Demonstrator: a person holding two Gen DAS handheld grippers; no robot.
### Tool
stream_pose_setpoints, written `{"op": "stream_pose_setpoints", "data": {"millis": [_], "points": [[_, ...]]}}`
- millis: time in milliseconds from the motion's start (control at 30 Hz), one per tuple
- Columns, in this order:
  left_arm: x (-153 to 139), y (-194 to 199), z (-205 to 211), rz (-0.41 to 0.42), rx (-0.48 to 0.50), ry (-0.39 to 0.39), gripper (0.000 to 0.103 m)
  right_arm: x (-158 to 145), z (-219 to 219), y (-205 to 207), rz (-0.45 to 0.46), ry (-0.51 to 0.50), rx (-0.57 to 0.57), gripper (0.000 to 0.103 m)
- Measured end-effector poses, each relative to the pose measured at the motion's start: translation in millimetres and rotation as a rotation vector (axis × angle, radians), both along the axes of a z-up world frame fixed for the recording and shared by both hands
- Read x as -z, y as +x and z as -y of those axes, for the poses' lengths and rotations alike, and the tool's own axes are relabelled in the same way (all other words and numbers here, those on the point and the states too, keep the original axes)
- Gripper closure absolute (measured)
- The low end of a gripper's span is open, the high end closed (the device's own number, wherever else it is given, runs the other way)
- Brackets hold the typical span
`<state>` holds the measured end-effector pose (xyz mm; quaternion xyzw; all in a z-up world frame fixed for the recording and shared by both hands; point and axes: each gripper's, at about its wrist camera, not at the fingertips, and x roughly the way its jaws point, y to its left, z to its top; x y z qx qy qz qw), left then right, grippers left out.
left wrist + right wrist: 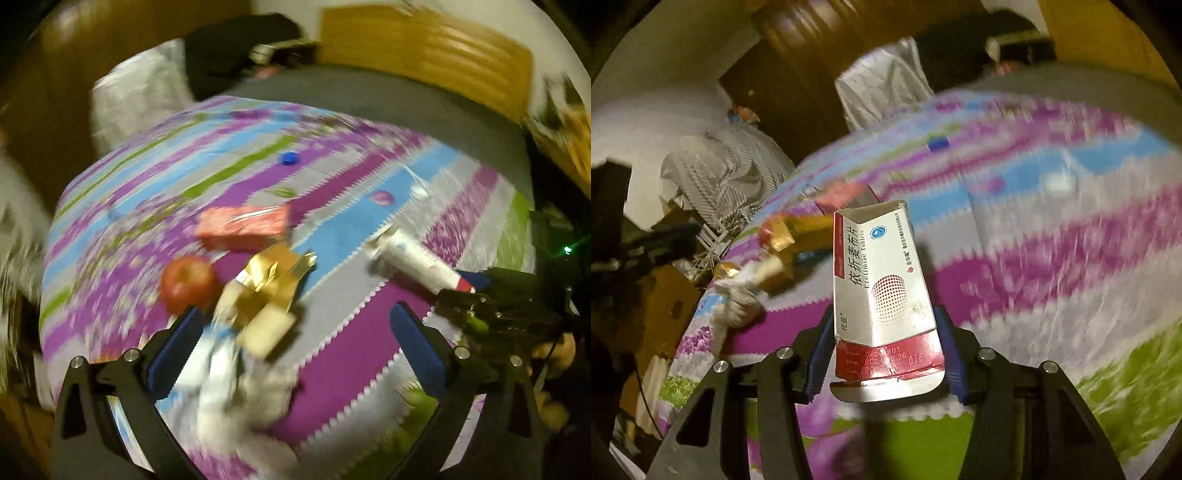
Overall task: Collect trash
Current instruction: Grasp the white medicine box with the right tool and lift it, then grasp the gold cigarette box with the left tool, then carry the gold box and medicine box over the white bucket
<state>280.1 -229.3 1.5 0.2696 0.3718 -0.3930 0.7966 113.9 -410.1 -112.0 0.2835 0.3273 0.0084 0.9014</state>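
right wrist: right gripper point(882, 354) clamps medicine box point(882, 295) edges.

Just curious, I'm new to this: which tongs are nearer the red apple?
Left. The left tongs stand open with one fingertip right beside the red apple. The right tongs grip a medicine box farther along the bedspread.
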Motion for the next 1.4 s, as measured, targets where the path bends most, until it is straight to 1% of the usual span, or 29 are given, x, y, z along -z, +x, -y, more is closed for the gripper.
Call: {"op": "stream_pose_setpoints", "data": {"millis": [67,167,300,400,433,500,567,633,700,800,900,933,967,1000,1067,1100,1133,1233,1300,1333,1400], "points": [[11,7,19,0.005,0.073,0.048,0.006,-2,8,-4,0.029,0.039,0.006,0.049],[28,23,41,-0.023,0.126,0.112,0.006,2,13,-3,0.032,0.075,0.007,0.049],[50,39,62,-0.005,0.165,0.212,0.006,3,9,-4,0.033,0.064,-0.008,0.049],[64,52,73,-0.021,0.171,0.269,0.007,5,11,-4,0.04,0.081,-0.013,0.049],[67,55,74,-0.027,0.169,0.285,0.01,5,12,-5,0.043,0.089,-0.014,0.049],[76,61,77,-0.041,0.161,0.33,0.037,5,15,-5,0.047,0.096,-0.015,0.049],[82,66,78,-0.05,0.147,0.351,0.055,5,17,-6,0.05,0.098,-0.016,0.049],[78,64,77,-0.032,0.148,0.337,0.056,6,17,-6,0.052,0.101,-0.016,0.049],[69,61,73,-0.003,0.141,0.303,0.057,6,17,-6,0.052,0.1,-0.017,0.049],[37,54,58,0.058,0.087,0.221,0.057,6,17,-6,0.053,0.098,-0.017,0.049],[-9,41,21,0.103,0.004,0.096,0.057,6,17,-6,0.053,0.092,-0.017,0.049],[-27,31,-4,0.121,-0.05,0.048,0.057,6,16,-7,0.053,0.088,-0.018,0.049],[-34,23,-18,0.127,-0.078,0.023,0.057,5,15,-7,0.055,0.082,-0.019,0.049],[-45,8,-44,0.133,-0.124,-0.016,0.057,4,14,-7,0.057,0.076,-0.022,0.049],[-50,-19,-80,0.137,-0.197,-0.047,0.057,1,9,-7,0.062,0.046,-0.031,0.049],[-48,-38,-106,0.126,-0.254,-0.061,0.057,-1,4,-7,0.063,0.024,-0.038,0.049],[-44,-50,-123,0.116,-0.295,-0.069,0.057,-3,1,-7,0.063,0.008,-0.046,0.049],[-14,-85,-178,0.087,-0.488,-0.041,0.057,-10,-15,-1,0.039,-0.08,-0.093,0.049],[5,-103,-207,0.069,-0.599,-0.038,0.057,-23,-34,-3,0.027,-0.15,-0.116,0.049],[16,-110,-221,0.063,-0.651,-0.04,0.057,-29,-40,-5,0.034,-0.146,-0.132,0.049],[31,-119,-240,0.091,-0.742,-0.041,0.057,-43,-67,-14,0.046,-0.132,-0.194,0.049]]}}
